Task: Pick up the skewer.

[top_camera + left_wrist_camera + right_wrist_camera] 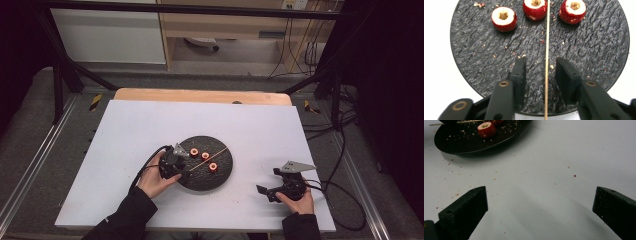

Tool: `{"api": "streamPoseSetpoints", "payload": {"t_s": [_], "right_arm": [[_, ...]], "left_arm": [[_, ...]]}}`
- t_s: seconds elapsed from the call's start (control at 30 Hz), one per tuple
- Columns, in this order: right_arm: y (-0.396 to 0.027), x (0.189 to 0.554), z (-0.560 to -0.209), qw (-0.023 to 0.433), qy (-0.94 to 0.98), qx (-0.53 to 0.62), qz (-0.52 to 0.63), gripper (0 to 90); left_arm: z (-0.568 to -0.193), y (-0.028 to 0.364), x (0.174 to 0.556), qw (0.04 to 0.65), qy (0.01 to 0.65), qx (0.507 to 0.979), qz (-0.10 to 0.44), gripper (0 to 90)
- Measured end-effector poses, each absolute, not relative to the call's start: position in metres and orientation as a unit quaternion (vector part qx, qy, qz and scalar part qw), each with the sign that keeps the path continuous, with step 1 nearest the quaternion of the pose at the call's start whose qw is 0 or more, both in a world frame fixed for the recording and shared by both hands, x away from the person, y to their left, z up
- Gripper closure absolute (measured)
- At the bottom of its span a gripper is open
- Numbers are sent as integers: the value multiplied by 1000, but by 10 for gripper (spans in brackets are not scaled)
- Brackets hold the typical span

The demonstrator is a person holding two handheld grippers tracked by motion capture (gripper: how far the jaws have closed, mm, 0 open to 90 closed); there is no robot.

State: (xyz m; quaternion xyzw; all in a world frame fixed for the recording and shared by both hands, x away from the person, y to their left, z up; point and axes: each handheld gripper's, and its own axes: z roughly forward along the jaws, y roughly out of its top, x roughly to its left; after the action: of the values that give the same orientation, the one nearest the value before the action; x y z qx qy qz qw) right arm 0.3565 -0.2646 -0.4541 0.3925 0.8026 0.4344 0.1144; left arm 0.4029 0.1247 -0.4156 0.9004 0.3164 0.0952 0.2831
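A round black slate plate (223, 175) lies mid-table and carries three cored red fruit pieces (205, 155) and a thin wooden skewer (214, 153). My left gripper (183, 170) reaches over the plate's left edge. In the left gripper view its jaws (540, 68) straddle the skewer (547, 45) with a gap on both sides, so nothing is clamped. The fruit pieces (504, 18) lie beyond the jaws on the plate (594, 50). My right gripper (268, 181) rests on the table at the right, open wide (540, 202) over bare white surface.
White board (150, 125) covers the table, with crumbs scattered near the plate (461, 145). One fruit piece (486, 129) and the skewer's end (461, 122) sit at the top left of the right gripper view. Cables trail off to the right (345, 200).
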Motion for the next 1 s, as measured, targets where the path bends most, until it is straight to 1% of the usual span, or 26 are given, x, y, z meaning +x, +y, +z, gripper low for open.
{"api": "streamPoseSetpoints", "payload": {"t_s": [0.2,0.27,0.47,0.6,0.77,1.0], "right_arm": [[-264,356,-454,113,803,393,434,8],[-264,356,-454,113,803,394,434,7],[-264,357,-454,112,803,393,433,7],[-264,356,-454,112,803,393,433,8],[-264,357,-454,113,804,392,433,7],[-264,357,-455,111,804,393,433,8]], "left_arm": [[-417,121,404,270,311,907,88,709],[-418,120,405,267,310,909,85,753],[-419,117,406,258,304,913,88,790],[-418,115,406,253,300,916,90,839],[-418,113,405,246,295,919,91,874],[-417,111,406,239,293,922,88,877]]}}
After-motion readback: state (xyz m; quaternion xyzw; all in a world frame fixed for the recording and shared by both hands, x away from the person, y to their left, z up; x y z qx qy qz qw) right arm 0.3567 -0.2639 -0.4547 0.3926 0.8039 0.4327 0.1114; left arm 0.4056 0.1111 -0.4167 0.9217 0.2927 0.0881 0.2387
